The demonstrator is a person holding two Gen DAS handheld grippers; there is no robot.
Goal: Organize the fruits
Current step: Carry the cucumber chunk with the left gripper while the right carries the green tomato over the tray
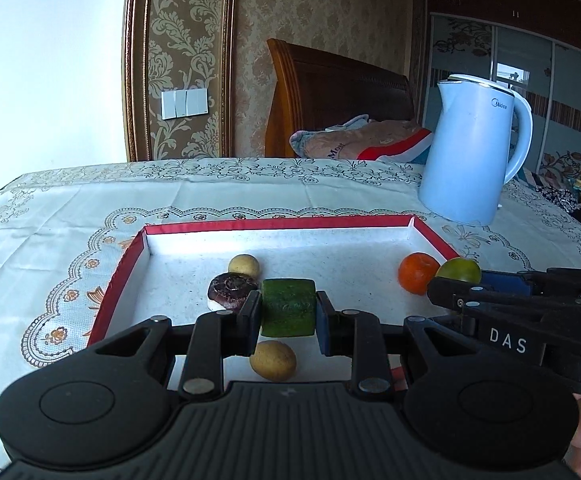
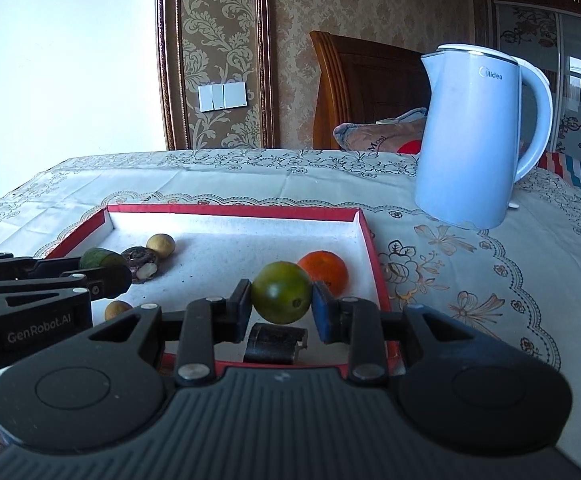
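Your right gripper [image 1: 450, 292] hides the near half of the green citrus [image 1: 459, 270]. In the right wrist view your left gripper [image 2: 124, 280] covers most of the cucumber piece [image 2: 98, 258], and the dark object [image 2: 274, 344] at the tray's [image 2: 230, 212] near edge is unidentifiable.

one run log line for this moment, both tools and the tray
left tool: shut on cucumber piece | right tool: shut on green citrus | both held above red tray | orange in tray
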